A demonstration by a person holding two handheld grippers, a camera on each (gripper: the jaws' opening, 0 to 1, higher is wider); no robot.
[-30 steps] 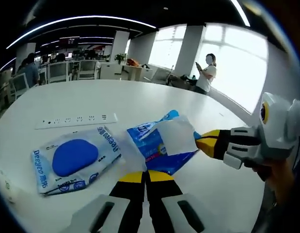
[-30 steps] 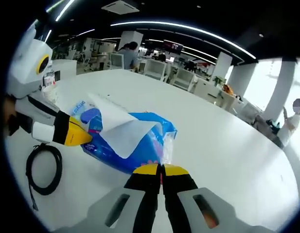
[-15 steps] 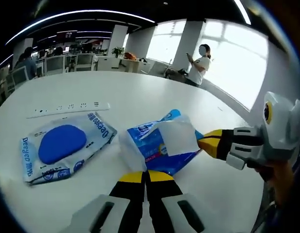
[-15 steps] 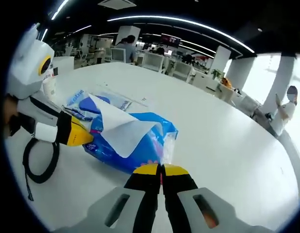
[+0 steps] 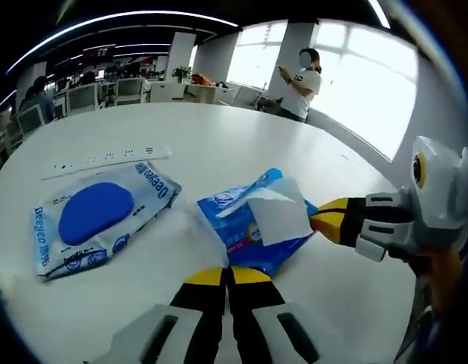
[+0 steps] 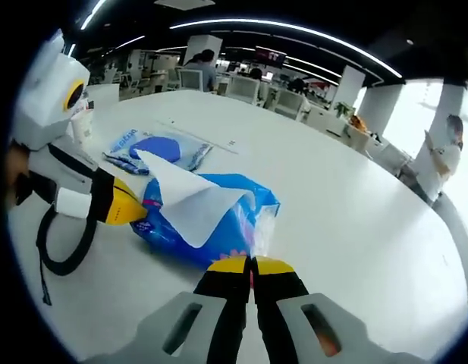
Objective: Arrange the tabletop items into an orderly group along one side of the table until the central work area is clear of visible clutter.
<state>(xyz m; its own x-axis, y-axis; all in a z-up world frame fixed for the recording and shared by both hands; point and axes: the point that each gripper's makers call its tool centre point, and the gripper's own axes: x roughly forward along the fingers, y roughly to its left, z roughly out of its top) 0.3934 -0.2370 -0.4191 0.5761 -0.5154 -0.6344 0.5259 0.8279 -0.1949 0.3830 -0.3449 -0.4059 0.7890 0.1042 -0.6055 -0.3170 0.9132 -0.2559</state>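
Observation:
A blue tissue pack (image 5: 249, 231) lies in the middle of the white table (image 5: 218, 136), with a white tissue sheet (image 5: 281, 218) sticking out of its top. My left gripper (image 5: 227, 274) is shut at the pack's near edge. From the right, my right gripper (image 5: 325, 220) pinches the pack's other end. In the right gripper view, the right gripper (image 6: 251, 265) is shut on the clear crimped seam of the pack (image 6: 218, 220). The left gripper (image 6: 131, 211) grips its far-left end, and the tissue sheet (image 6: 184, 199) stands up.
A wet-wipes pack (image 5: 97, 218) with a blue oval lid lies left of the tissue pack, also seen as wipes pack (image 6: 161, 148). Behind it runs a white power strip (image 5: 105, 161). A black cable coil (image 6: 63, 246) lies near the left gripper. A person (image 5: 298, 72) stands beyond the table.
Both grippers stay shut on the tissue pack. The gap between it and the wet-wipes pack has widened, and both cameras have shifted slightly.

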